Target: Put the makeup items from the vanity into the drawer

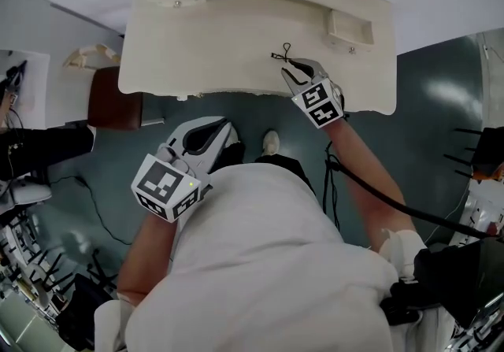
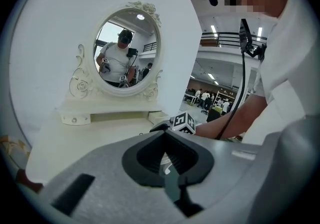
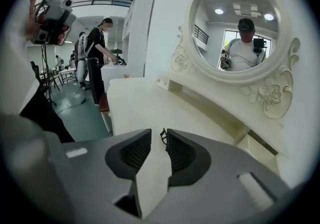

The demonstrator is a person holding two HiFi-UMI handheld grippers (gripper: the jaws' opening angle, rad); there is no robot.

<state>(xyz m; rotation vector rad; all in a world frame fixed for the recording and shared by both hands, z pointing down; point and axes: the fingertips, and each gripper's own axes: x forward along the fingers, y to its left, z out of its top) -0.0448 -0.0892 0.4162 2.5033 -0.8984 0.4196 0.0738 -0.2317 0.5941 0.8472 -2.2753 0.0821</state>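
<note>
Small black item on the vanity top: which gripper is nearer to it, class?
Right. The right gripper is over the vanity top with the small black item at its tips. The left gripper is off the vanity, short of its front edge.

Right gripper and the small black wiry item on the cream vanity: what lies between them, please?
Nothing: the small black wiry item lies on bare vanity top at the right gripper's open tips (right gripper view).

Brown chair [image 1: 114, 109], teal floor [image 1: 425, 146], bystander [image 3: 96, 52] standing.

Cream vanity [image 1: 220, 43]; black makeup item [image 1: 283, 53]; teal floor [image 1: 441, 146]; grey left hand-held gripper [image 1: 222, 135], black-white marker squares [image 1: 165, 185].
</note>
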